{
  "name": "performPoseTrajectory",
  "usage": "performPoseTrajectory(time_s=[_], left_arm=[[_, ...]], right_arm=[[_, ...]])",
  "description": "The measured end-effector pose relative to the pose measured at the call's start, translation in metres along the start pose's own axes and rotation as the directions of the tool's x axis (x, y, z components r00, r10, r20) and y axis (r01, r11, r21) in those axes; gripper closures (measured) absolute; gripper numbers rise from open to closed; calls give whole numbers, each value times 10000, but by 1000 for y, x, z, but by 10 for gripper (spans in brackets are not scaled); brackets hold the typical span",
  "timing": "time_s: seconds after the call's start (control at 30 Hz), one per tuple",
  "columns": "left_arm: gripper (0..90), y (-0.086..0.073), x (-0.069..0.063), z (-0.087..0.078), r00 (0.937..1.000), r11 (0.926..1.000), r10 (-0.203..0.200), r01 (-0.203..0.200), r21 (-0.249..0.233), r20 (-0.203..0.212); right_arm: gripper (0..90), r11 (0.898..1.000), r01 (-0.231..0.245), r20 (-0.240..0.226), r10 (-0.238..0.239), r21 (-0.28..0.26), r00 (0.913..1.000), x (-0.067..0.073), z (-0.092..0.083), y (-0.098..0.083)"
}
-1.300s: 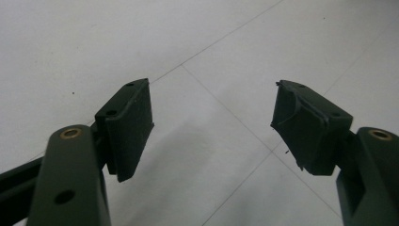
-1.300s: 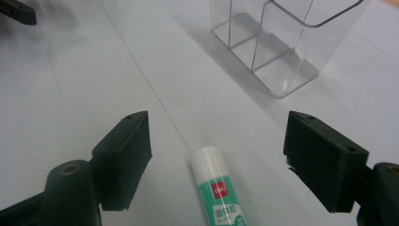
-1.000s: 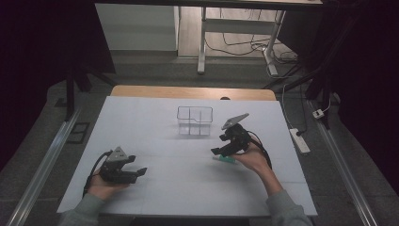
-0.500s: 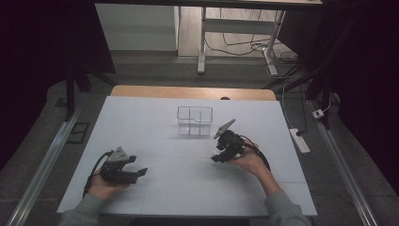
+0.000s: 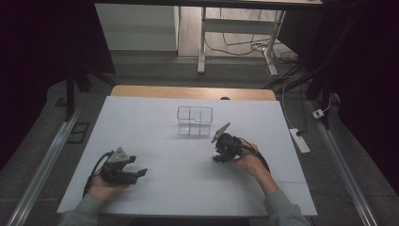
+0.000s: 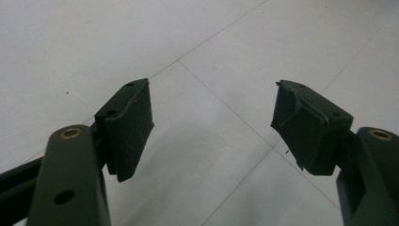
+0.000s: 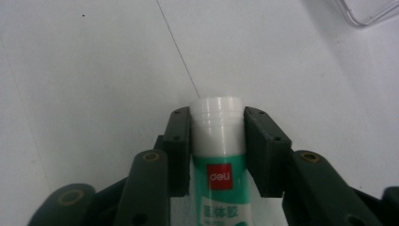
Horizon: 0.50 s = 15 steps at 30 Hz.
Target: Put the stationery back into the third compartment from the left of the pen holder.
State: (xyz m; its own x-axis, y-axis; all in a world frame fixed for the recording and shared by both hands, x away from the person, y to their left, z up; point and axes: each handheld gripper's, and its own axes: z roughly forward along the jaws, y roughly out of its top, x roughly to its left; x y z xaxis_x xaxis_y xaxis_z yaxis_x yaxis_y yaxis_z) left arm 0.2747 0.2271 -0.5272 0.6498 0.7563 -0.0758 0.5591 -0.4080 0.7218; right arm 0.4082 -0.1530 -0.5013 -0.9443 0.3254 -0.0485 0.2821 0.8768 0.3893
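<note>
A glue stick (image 7: 219, 155), white-capped with a green label and a red logo patch, is clamped between the 2 black jaws of the right gripper (image 7: 219, 136). The pads are pressed flat against its sides just below the cap, and the cap end is seen past the jaw tips, pointing away from the camera. The jaws have just been closing, and the stick is now gripped between them. Beneath it lies the white table (image 7: 84, 70), crossed by a thin seam line; whether the stick is touching the surface cannot be told.

In the high view the right gripper (image 5: 221, 153) is found low over the table (image 5: 155, 141), right of centre, held in the person's right hand (image 5: 249, 162), with its grey plate tilted upward. The stick itself is too small and hidden there to be made out.

Just beyond that gripper, toward the far edge, a clear plastic box (image 5: 195, 120) with inner dividers is set on the table; a corner of it (image 7: 367, 12) is caught at the top right of the right gripper view.

Well apart, at the near left, the left gripper (image 5: 134, 175) is held in the left hand (image 5: 106, 186) close to the table. Its jaws are spread wide, with nothing but bare white surface between the 2 pads (image 6: 129, 127).
</note>
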Motion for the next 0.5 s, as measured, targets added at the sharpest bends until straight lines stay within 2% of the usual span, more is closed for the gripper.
performPoseTrajectory(time_s=[0.13,0.23,0.4,0.5], left_arm=[[287,0,1,-1,10000,10000,-30,30,-32,9],[287,-1,1,0,10000,10000,-31,31,-9,-20],[287,-1,1,0,10000,10000,-26,26,2,-16],[287,-1,1,0,10000,10000,-23,23,5,-22]], right_arm=[[644,9999,126,130,-126,15,9998,1,-1,0],[645,9997,10,122,-7,-235,9999,1,-5,0],[645,9943,-365,99,376,-1003,9992,-2,-19,-1],[645,9852,-578,137,608,-1614,9981,-3,-30,-3]])
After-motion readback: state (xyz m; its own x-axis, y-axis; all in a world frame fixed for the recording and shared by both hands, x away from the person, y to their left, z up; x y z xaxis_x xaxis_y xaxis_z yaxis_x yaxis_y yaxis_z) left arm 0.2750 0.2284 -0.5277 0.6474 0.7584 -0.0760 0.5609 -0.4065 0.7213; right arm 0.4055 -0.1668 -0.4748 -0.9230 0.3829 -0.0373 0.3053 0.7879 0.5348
